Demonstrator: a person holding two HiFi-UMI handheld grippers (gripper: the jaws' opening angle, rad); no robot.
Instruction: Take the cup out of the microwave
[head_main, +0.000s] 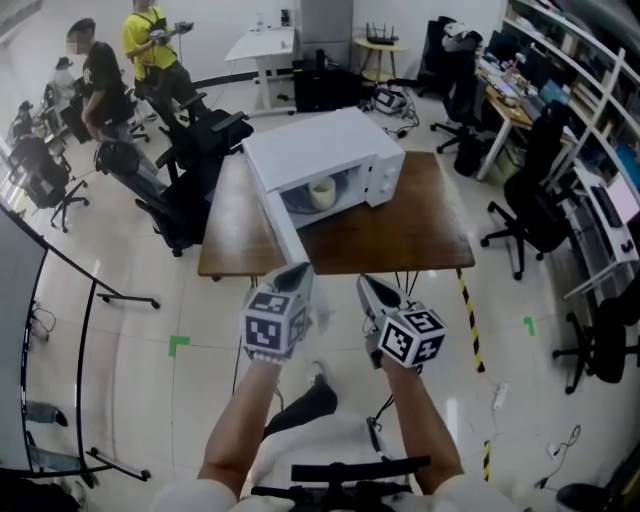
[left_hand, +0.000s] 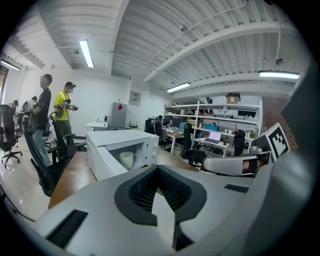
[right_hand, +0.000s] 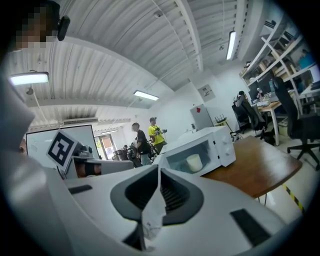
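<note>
Both closed on nothing, left tongs (head_main: 298, 270) and right tongs (head_main: 368, 283) face microwave (head_main: 330, 145) holding cup (head_main: 321, 193).

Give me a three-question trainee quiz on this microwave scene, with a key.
1. True or false: the door of the boxy white microwave on the brown wooden table is shut.
2. The cream cylindrical cup sits: A) on the table beside the microwave; B) inside the microwave; C) between a gripper's jaws.
3. Which touches the cup, the left gripper or the right gripper?
Key: 1 false, the door hangs open. 2 B. 3 neither; both are shut and short of the microwave.
</note>
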